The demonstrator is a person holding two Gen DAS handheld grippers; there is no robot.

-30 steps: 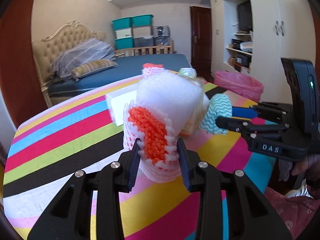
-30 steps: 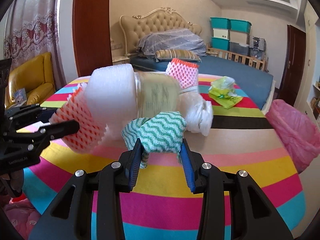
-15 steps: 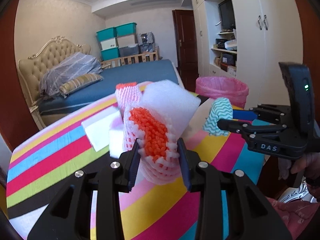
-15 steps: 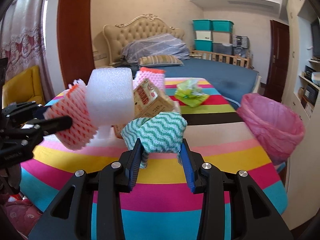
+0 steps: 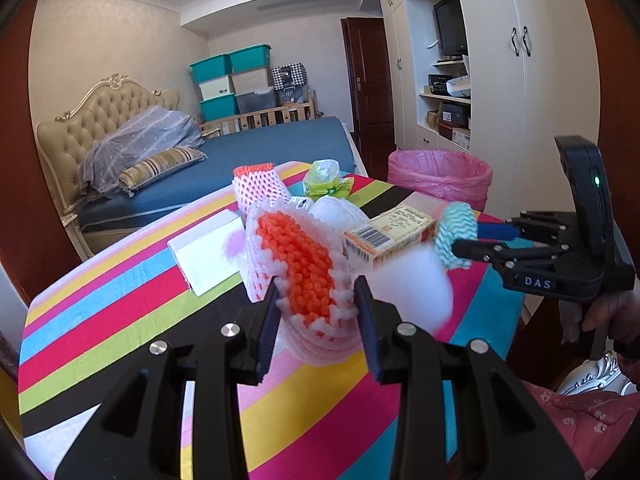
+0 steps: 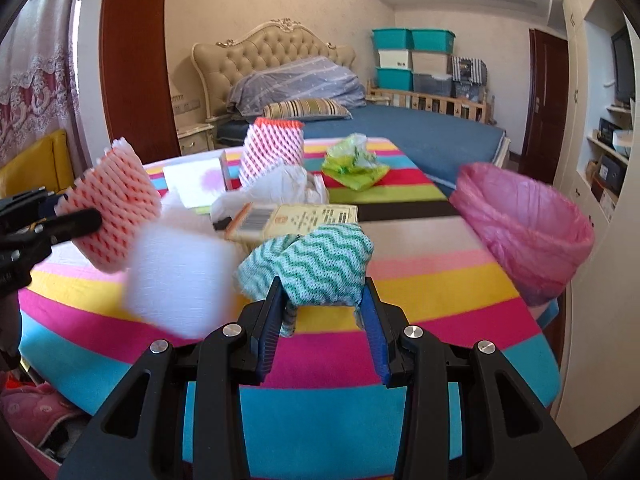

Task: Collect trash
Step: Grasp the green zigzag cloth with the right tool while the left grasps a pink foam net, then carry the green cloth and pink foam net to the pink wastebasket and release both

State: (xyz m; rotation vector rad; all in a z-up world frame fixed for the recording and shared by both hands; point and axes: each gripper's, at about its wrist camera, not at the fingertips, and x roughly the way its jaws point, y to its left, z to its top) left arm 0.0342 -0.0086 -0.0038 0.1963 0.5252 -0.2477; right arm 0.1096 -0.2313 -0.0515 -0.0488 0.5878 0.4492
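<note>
Both tongs grip: left tongs (image 5: 316,312) on orange foam net (image 5: 300,268), right tongs (image 6: 322,312) on green cloth (image 6: 316,264) (blurred white foam block (image 6: 180,284) between).

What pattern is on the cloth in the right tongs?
Green-and-white zigzag cloth; clearest in the right wrist view.

The letters "DAS" are read in white on the black body of the right hand-held gripper (image 5: 460,246) in the left wrist view. A barcode and lines of small print are seen on the tan carton (image 5: 390,236) on the tabletop (image 5: 120,320), but they cannot be made out.
</note>
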